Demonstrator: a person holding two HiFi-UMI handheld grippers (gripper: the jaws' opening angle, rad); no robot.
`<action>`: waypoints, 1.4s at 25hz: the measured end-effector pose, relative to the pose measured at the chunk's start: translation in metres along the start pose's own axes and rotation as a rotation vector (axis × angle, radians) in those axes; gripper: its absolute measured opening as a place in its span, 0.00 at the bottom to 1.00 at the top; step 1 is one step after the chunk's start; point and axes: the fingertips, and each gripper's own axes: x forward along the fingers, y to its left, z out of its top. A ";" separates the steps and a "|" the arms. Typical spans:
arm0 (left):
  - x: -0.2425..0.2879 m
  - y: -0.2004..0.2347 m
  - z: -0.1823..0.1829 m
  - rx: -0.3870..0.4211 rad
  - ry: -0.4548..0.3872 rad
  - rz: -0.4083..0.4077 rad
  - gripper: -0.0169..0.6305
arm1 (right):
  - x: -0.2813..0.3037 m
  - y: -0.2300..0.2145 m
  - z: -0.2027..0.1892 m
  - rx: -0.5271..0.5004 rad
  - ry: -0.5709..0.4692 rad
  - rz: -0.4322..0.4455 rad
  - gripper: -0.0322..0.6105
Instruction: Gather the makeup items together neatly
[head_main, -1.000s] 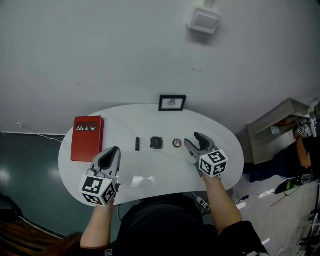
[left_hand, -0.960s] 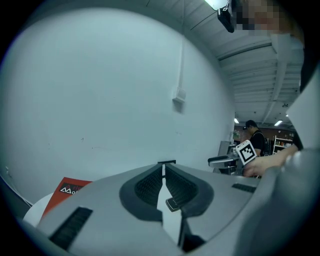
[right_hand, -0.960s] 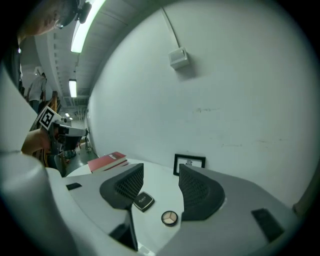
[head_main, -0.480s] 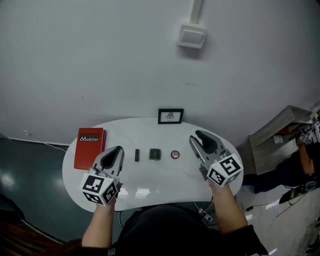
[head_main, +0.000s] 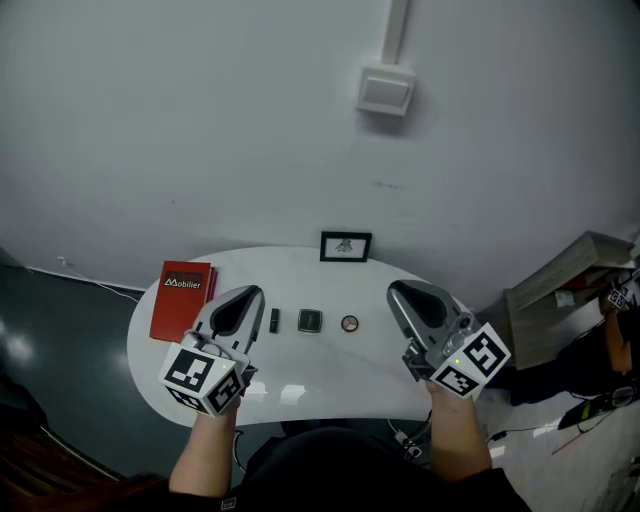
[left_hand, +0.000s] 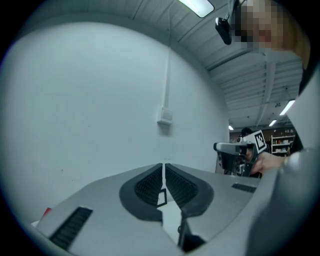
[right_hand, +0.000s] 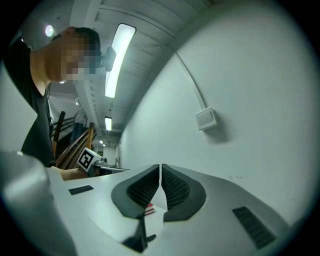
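Observation:
Three makeup items lie in a row on the white table (head_main: 330, 375): a small black tube (head_main: 273, 320), a dark square compact (head_main: 310, 320) and a round compact (head_main: 349, 323). My left gripper (head_main: 246, 299) hovers just left of the tube, shut and empty; in the left gripper view (left_hand: 163, 172) its pads meet. My right gripper (head_main: 407, 296) hangs to the right of the round compact. Its jaws are closing and touch in the right gripper view (right_hand: 160, 175), with nothing between them.
A red book (head_main: 182, 298) lies at the table's left end. A small framed picture (head_main: 345, 246) stands at the back edge against the white wall. A grey box (head_main: 385, 91) is mounted on the wall. Shelving (head_main: 570, 275) stands to the right.
The right gripper's jaws have gone from wide open to shut, and that gripper drew back to the right. The left gripper edged toward the tube. The makeup items stayed put.

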 end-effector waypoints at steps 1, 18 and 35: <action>0.002 -0.001 0.007 -0.006 -0.017 0.000 0.07 | 0.003 0.005 0.003 -0.017 0.005 0.021 0.11; -0.007 0.015 -0.010 0.022 0.003 0.136 0.07 | 0.002 -0.019 -0.038 0.004 0.079 -0.087 0.10; -0.015 0.013 -0.009 0.043 0.010 0.158 0.07 | 0.002 -0.015 -0.037 -0.009 0.072 -0.104 0.10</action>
